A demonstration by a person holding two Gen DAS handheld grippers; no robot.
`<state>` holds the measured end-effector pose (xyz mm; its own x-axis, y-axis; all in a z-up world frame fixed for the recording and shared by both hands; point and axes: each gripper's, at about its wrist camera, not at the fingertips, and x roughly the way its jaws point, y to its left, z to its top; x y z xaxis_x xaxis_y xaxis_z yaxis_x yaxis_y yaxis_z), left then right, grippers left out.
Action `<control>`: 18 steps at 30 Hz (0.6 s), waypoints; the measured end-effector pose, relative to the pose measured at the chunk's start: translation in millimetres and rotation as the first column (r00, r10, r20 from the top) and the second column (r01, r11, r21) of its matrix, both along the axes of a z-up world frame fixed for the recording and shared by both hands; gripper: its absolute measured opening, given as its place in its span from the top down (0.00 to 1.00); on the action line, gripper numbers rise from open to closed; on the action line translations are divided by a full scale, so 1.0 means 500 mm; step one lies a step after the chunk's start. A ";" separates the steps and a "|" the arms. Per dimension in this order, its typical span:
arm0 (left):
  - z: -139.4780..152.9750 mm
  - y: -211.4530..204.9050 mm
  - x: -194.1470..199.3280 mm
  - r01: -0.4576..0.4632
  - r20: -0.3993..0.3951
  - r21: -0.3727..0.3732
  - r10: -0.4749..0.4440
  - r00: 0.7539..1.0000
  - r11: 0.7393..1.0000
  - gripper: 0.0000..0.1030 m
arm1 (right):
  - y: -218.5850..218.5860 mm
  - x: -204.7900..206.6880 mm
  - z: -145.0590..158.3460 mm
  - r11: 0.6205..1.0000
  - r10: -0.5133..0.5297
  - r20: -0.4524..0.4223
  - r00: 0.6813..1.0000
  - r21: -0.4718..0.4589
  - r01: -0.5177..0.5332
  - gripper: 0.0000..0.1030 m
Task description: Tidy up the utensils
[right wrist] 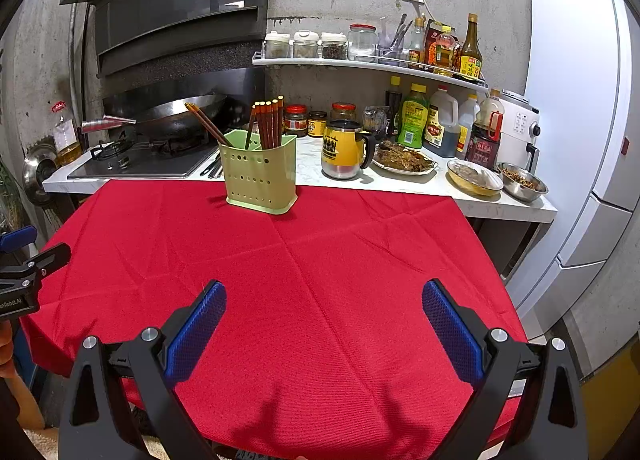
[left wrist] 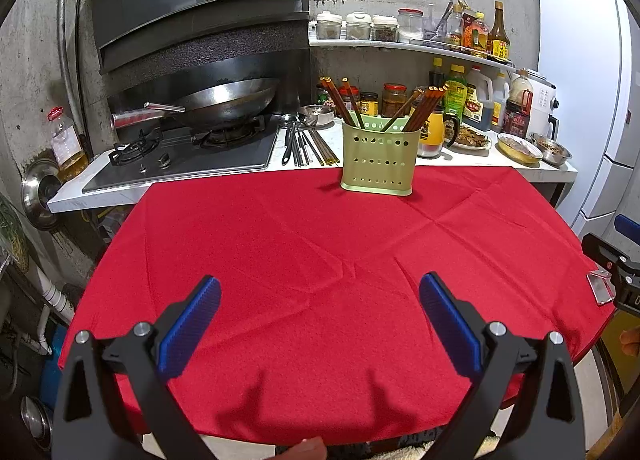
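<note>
On the far edge of the red tablecloth (left wrist: 280,244) a green utensil holder (left wrist: 378,158) is standing upright; brown chopsticks (left wrist: 424,108) are sticking up from it, leaning outward. Left gripper (left wrist: 320,324) and right gripper (right wrist: 324,330) are hovering, jaws wide apart, holding nothing.

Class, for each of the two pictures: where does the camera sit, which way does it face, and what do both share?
Left wrist: on the left gripper, over the red tablecloth, facing the green holder; the right gripper shows at the edge.
Right wrist: on the right gripper, facing likewise; the left gripper shows at the edge.
Shared: holder, chopsticks, tablecloth.
</note>
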<state>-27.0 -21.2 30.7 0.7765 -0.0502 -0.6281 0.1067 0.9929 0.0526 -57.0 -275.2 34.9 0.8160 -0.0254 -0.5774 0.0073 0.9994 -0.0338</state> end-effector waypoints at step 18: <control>-0.002 0.000 0.001 0.001 -0.003 0.004 -0.001 1.000 1.000 0.06 | -0.009 -0.001 -0.010 1.000 -0.005 -0.003 1.000 0.003 0.005 0.06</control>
<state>-26.6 -21.2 29.8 0.7744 -0.0478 -0.6308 0.1074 0.9926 0.0566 -57.7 -279.8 30.0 0.8139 -0.0277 -0.5803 0.0117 0.9994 -0.0312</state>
